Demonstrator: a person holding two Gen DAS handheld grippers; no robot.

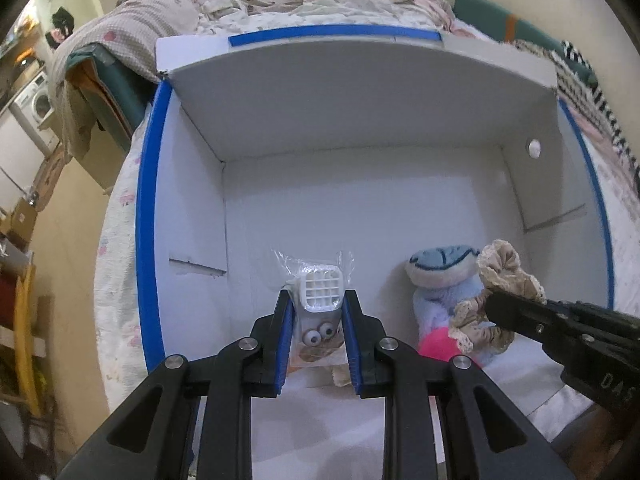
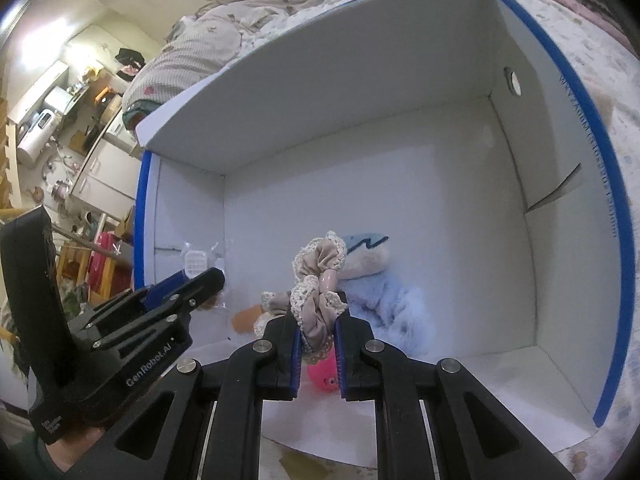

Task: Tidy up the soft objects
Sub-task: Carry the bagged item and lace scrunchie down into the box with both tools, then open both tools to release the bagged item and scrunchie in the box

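You've got both claws angled down into the white box (image 1: 360,200) on the bed, so each load can drop beside the blue plush (image 1: 444,280) and pink toy (image 1: 436,346) already inside. Left claw (image 1: 316,312) is clamped on a bagged googly-eyed toy (image 1: 318,320). Right claw (image 2: 318,334) is nearly closed, pinching a beige lace scrunchie (image 2: 320,284) above the pink toy.

We're riding the left wrist camera, peering steeply down past the left tongs (image 1: 316,312) into the white box (image 1: 360,92) from close above its near edge, the bed (image 1: 224,4) beyond. The right wrist camera sits just to the right, angled down and leftward over the right tongs (image 2: 318,322). Both share the box floor, the blue plush (image 1: 440,276) and each other's tongs.
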